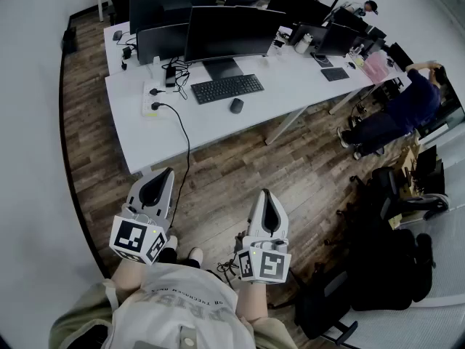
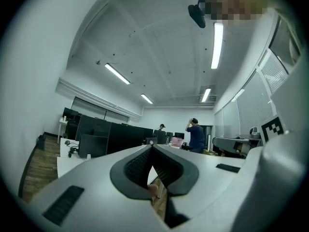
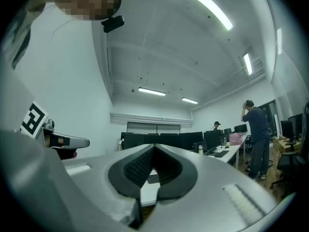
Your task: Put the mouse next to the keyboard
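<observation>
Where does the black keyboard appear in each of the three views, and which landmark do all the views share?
Head view: keyboard at upper centre, just in front of the monitors.
Left gripper view: keyboard not in it.
Right gripper view: keyboard at low centre, a small dark strip.
Shared landmark: the row of black monitors, left of centre in the left gripper view and at centre in the right gripper view.

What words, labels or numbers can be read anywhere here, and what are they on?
No text can be read.
Print on the person's shirt: letters, too blurred to read.
Keys of the keyboard: too small to read.
The marker cubes on the left hand-held gripper and right hand-held gripper: square patterns, no words.
</observation>
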`<move>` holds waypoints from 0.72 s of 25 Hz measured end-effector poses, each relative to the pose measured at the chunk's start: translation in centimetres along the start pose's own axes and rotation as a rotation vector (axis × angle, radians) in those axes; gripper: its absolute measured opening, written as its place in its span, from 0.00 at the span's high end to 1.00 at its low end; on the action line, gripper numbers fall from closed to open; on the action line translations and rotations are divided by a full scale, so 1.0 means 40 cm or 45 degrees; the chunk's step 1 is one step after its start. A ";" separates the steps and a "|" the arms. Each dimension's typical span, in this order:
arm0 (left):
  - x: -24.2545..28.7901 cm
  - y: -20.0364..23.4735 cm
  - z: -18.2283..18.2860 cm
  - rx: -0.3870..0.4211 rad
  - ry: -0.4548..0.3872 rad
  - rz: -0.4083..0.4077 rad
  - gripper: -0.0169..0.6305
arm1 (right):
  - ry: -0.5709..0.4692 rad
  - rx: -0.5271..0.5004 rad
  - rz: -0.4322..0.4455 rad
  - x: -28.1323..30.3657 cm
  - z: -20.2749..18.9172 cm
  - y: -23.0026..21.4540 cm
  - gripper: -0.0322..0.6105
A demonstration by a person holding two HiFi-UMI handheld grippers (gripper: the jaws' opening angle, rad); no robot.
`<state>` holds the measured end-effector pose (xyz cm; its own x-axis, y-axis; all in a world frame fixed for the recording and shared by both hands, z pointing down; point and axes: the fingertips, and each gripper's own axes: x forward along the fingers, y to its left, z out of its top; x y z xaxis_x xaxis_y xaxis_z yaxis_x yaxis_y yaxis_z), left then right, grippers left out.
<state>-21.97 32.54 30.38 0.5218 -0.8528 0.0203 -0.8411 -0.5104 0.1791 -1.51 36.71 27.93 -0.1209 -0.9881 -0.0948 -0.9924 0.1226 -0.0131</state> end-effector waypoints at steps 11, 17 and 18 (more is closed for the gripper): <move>0.000 -0.009 0.005 0.000 0.005 -0.010 0.96 | 0.004 -0.027 -0.005 -0.010 0.008 0.001 0.95; 0.007 -0.036 0.008 0.011 0.014 -0.011 0.96 | 0.010 -0.036 -0.009 -0.016 0.008 -0.020 0.95; 0.008 -0.039 0.005 0.009 0.015 -0.005 0.96 | 0.012 -0.035 -0.010 -0.017 0.008 -0.024 0.95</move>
<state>-20.52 33.05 29.92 0.5269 -0.8493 0.0315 -0.8399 -0.5147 0.1721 -0.48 37.30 27.70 -0.1132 -0.9899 -0.0857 -0.9936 0.1125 0.0136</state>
